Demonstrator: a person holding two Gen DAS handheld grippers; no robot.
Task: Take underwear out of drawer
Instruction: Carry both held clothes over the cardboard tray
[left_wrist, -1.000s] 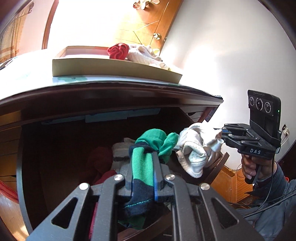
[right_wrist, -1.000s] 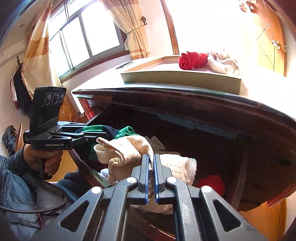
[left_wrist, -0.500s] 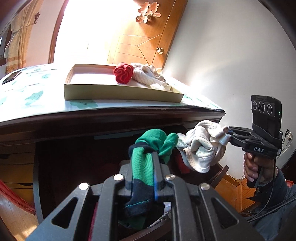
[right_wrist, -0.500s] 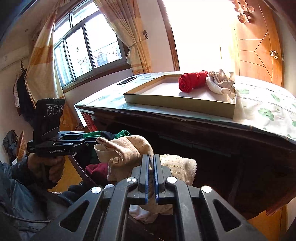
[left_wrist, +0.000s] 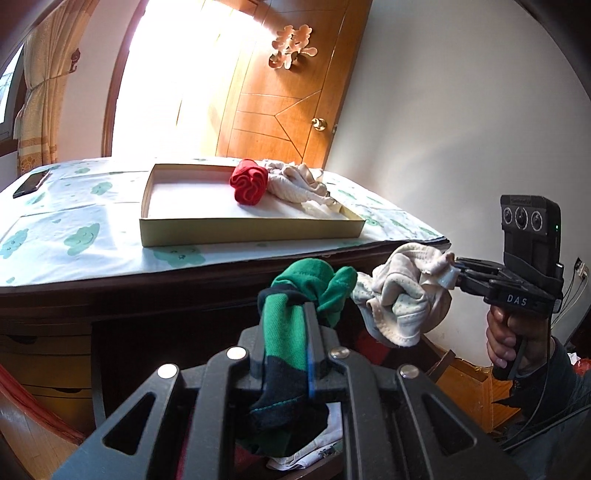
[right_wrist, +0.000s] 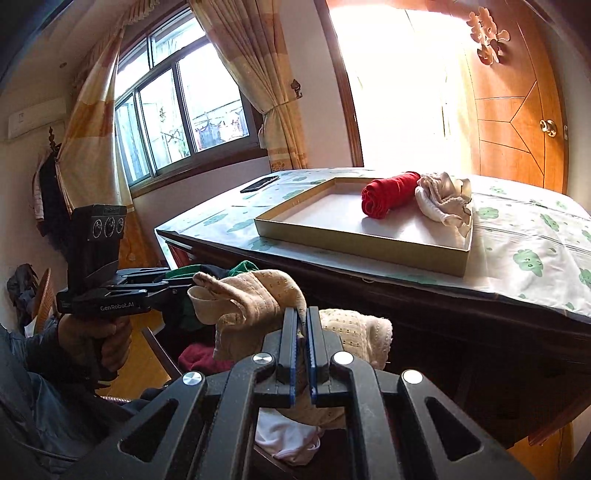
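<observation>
both tongs are lifting underwear clear of the drawer (left_wrist: 110, 350) — left tongs (left_wrist: 308, 325) gripping a green pair (left_wrist: 295, 295), right tongs (right_wrist: 303, 332) gripping a cream pair (right_wrist: 251, 295) — likely needing carrying to the tray (left_wrist: 251, 230) next.

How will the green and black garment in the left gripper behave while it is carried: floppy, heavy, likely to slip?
Probably floppy: the green and black garment droops in folds on both sides of the left gripper. Likely light, since a small pinch seems to carry it. Slipping looks unlikely, as the jaws are shut on a thick bunch of knit fabric.
</observation>
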